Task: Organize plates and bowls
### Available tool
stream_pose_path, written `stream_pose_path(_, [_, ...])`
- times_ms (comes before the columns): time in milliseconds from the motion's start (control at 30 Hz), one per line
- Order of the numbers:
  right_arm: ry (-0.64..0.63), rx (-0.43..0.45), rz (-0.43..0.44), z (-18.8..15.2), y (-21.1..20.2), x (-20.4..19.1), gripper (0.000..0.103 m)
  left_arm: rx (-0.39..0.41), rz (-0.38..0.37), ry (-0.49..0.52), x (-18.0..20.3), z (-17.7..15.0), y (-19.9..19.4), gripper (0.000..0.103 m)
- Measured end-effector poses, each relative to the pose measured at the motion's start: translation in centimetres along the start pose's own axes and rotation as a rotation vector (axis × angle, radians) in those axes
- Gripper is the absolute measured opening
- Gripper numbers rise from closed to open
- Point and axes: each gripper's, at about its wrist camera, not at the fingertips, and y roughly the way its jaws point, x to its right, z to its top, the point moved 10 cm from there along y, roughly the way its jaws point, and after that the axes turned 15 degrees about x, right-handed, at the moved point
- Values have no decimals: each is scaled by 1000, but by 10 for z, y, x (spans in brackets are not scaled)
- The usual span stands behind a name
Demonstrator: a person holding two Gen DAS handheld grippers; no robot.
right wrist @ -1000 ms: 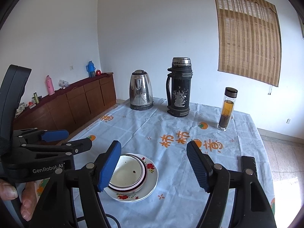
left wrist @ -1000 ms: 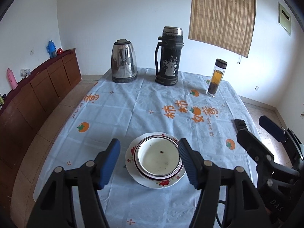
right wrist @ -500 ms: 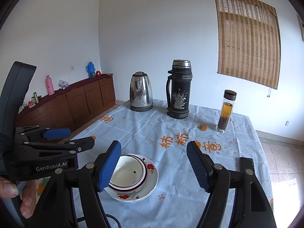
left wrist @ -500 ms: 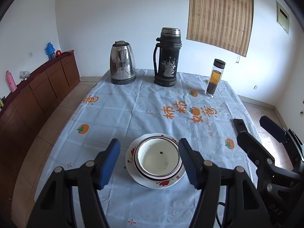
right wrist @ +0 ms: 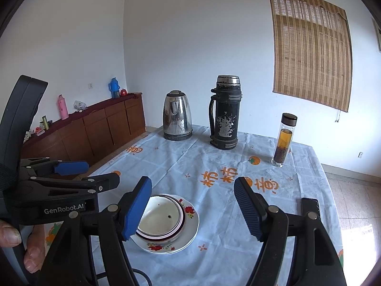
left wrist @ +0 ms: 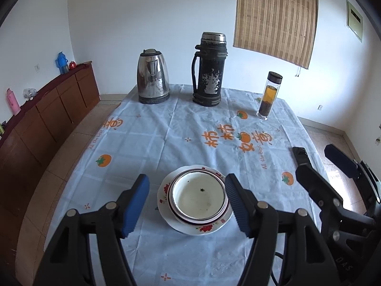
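Note:
A white bowl (left wrist: 198, 195) with a dark red rim sits inside a white plate (left wrist: 202, 230) painted with red flowers, near the front of the table. My left gripper (left wrist: 187, 202) hovers over them with its jaws opening. The bowl shows between the blue pads, which do not touch it. In the right wrist view the bowl (right wrist: 159, 219) and plate (right wrist: 188, 236) lie low and left of my right gripper (right wrist: 193, 207), which is open with nothing between its fingers. A person's hand (right wrist: 14, 238) holds the left gripper (right wrist: 83, 174).
At the far end of the blue tablecloth (left wrist: 154, 143) stand a steel kettle (left wrist: 153, 81), a worn black thermos (left wrist: 210, 71) and a glass tea bottle (left wrist: 269, 95). A brown sideboard (left wrist: 47, 119) runs along the left wall. The right gripper (left wrist: 326, 162) reaches in at the table's right edge.
The left gripper's fingers stand a trace wider apart. The bowl, the plate and both hands have kept still.

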Motion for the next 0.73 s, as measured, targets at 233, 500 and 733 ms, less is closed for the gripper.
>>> stream_pose_path(233, [10, 14, 2, 3, -1, 2, 73, 0, 9, 7, 1, 1, -2, 68])
stream_pose_path(500, [10, 10, 8, 3, 0, 1, 73, 9, 36, 26, -1, 1, 1, 71])
stream_pose_path(733, [13, 2, 6, 2, 0, 0, 73, 5, 24, 29, 3, 2, 1, 71])
